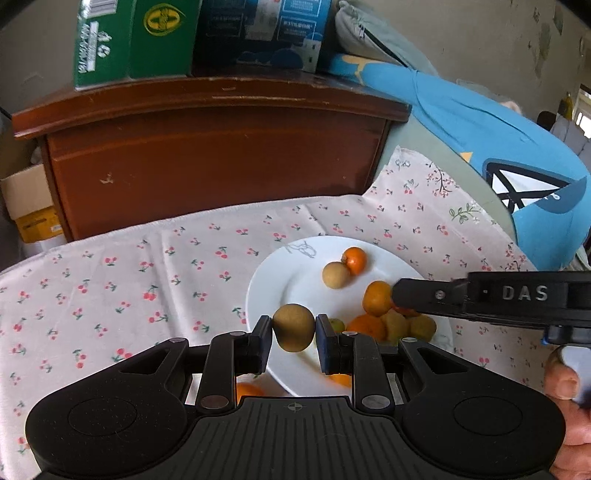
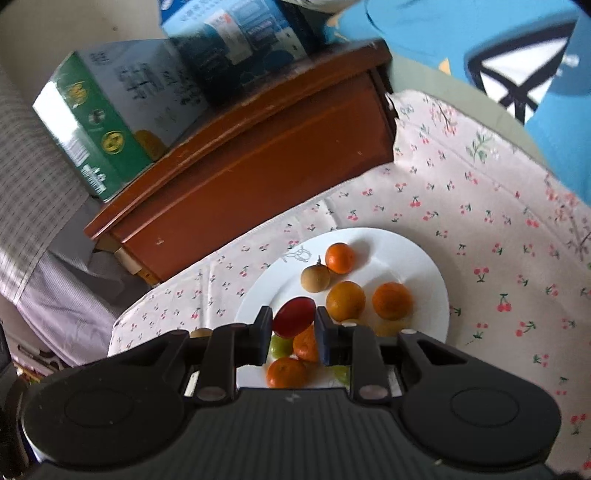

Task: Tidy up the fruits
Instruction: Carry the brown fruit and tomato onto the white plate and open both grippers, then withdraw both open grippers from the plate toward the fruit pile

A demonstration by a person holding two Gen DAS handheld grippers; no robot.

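A white plate (image 1: 269, 280) lies on the cherry-print cloth (image 1: 147, 277) and carries several small oranges (image 1: 354, 260), a tan round fruit (image 1: 335, 275) and green ones. My left gripper (image 1: 293, 328) is shut on a brown-green round fruit (image 1: 293, 326), held over the plate's near left rim. In the right wrist view my right gripper (image 2: 293, 319) is shut on a red oval fruit (image 2: 293, 317) above the plate (image 2: 424, 258), over oranges (image 2: 345, 301) and a green fruit (image 2: 279, 347). The right gripper's fingers (image 1: 424, 295) reach in from the right over the fruit pile.
A brown wooden cabinet (image 1: 221, 155) stands behind the cloth with green (image 1: 136, 40) and blue boxes (image 1: 258, 33) on top. A blue garment (image 1: 498, 147) lies at the right. A cardboard box (image 1: 26, 199) sits at the far left. A hand (image 1: 565, 387) shows at the right edge.
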